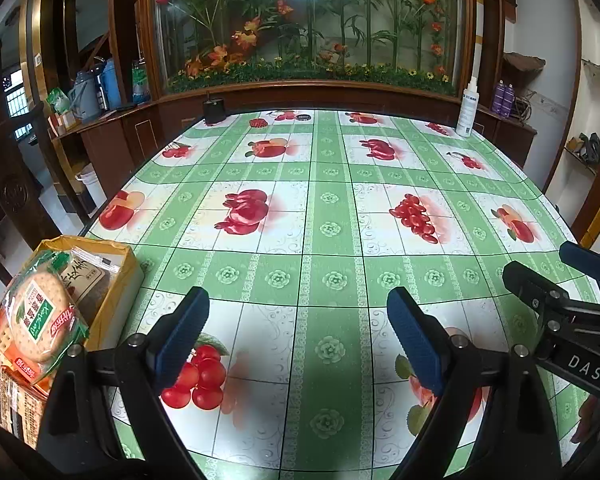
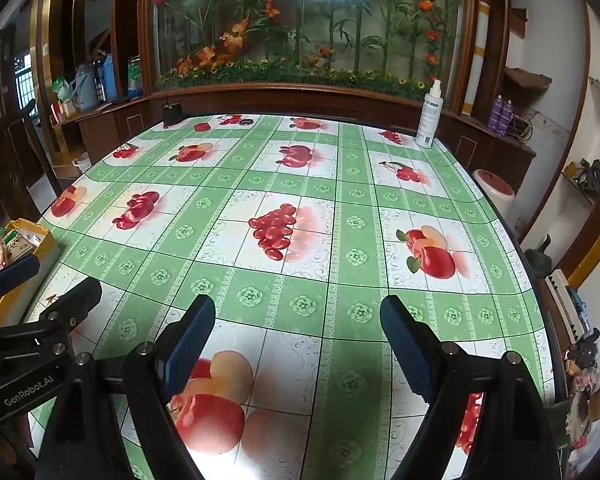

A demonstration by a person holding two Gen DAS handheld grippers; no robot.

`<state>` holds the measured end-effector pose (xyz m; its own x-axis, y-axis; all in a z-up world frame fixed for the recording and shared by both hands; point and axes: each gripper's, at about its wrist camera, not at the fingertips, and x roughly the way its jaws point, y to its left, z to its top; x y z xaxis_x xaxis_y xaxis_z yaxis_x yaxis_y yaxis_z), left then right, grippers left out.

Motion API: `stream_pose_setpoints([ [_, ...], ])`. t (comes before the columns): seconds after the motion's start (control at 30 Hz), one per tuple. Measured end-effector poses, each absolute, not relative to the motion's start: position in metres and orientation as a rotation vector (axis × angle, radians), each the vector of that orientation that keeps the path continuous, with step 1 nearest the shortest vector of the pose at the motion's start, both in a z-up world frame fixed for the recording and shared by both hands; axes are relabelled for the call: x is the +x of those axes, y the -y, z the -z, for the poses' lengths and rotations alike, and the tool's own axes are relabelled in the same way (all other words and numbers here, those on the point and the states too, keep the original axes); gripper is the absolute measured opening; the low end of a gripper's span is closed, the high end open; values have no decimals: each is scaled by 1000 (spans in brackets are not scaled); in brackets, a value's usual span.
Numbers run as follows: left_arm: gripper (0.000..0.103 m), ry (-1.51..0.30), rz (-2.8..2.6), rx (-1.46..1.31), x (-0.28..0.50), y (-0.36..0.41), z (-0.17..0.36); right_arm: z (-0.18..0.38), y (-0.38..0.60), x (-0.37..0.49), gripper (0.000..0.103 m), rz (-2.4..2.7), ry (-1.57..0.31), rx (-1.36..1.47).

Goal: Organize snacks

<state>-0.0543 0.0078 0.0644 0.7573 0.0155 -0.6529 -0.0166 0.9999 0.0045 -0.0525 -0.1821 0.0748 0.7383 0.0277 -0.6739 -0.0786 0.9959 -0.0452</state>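
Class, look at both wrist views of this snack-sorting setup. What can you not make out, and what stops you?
- Cardboard box, left wrist view: its lower contents are hidden by the cracker packet; picture edge cuts it.
- Same box, right wrist view: partly covered by the left gripper.
- Spray bottle label: too small to read.

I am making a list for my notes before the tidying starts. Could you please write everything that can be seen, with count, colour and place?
cardboard box: one, yellow-brown, at the table's near left edge
cracker packet: one, clear with green and red label, sticking out of the box
dark snack packet: one, brown, inside the box
spray bottle: one, white, far right corner of the table
small black object: one, far left corner
tablecloth: one, green and white with red fruit
flower display: one, behind glass beyond the table
left gripper: black with blue pads, open, empty
right gripper: same, open, empty
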Motion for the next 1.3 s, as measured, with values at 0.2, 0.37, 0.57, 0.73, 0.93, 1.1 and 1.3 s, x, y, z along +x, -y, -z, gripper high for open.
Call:
stream_pose_setpoints([
  [0.2,91,-720,-20,-4,-53,-8,-63,-73,184,-52,85,-58,-746,-70],
  [0.37,91,-720,-20,-3,-53,-9,-62,-72,182,-51,85,-58,-751,-71],
  [0.57,91,-721,-21,-4,-53,-9,-62,-72,183,-51,85,-58,-751,-73],
  [0.73,91,-721,-20,-4,-53,-9,-63,-72,184,-50,85,-58,-750,-64],
  [0.93,91,-722,-21,-5,-54,-9,-62,-73,184,-52,85,-57,-750,-68],
  [1.1,91,-722,-23,-1,-53,-9,-62,-72,183,-52,85,-58,-754,-66],
  [1.3,91,-732,-24,-9,-55,-12,-57,-71,181,-52,85,-61,-760,-67],
])
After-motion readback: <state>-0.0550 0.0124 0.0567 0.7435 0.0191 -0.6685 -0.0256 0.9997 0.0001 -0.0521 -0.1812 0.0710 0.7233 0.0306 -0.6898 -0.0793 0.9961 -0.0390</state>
